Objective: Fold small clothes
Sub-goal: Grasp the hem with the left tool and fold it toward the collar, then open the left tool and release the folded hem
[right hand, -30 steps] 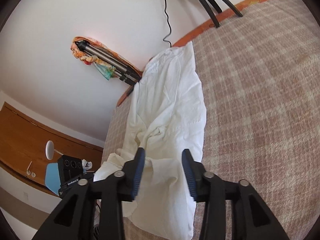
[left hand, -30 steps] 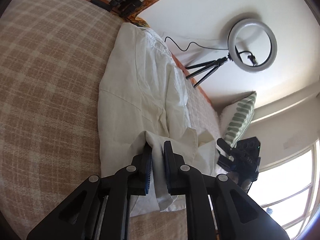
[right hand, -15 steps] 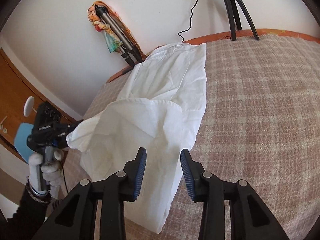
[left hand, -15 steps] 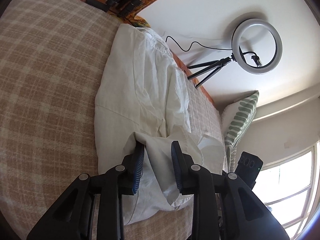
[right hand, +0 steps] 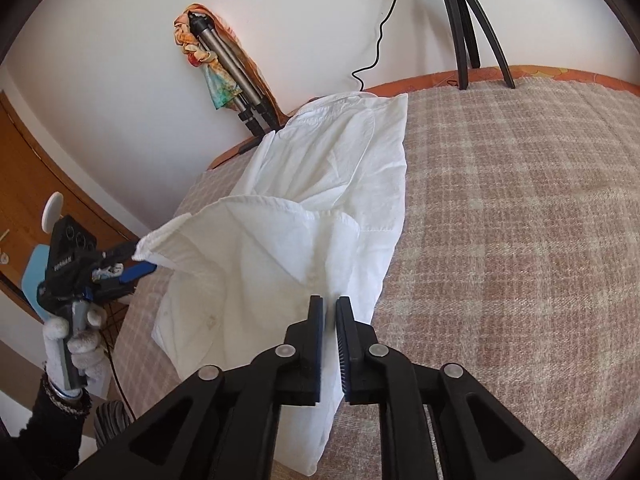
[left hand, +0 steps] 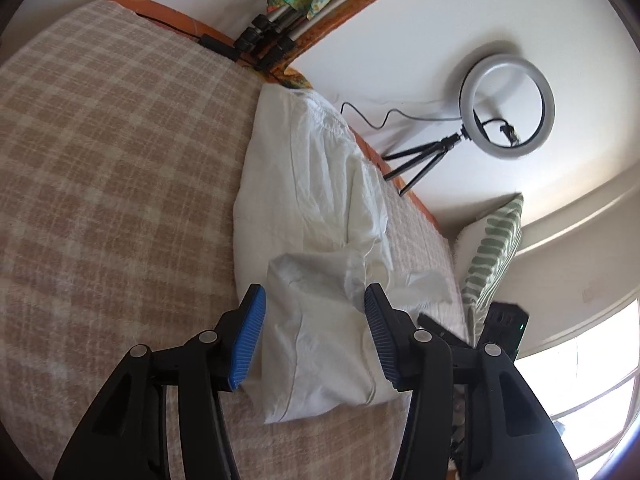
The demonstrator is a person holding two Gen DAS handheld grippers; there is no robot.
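Right gripper (right hand: 329,344) is being held pinched on the near hem of the white garment (right hand: 332,184); the cloth is running straight between its narrowed jaws. Left gripper (left hand: 312,336) is being held wide, with a folded-over flap lying between and just beyond its fingertips. In the right wrist view its fingers sit beside a raised corner; contact cannot be told. Garment is being spread lengthwise ahead of both grippers on the checked blanket (right hand: 520,216). One partial fold is judged in progress; flattening and further folds are judged remaining.
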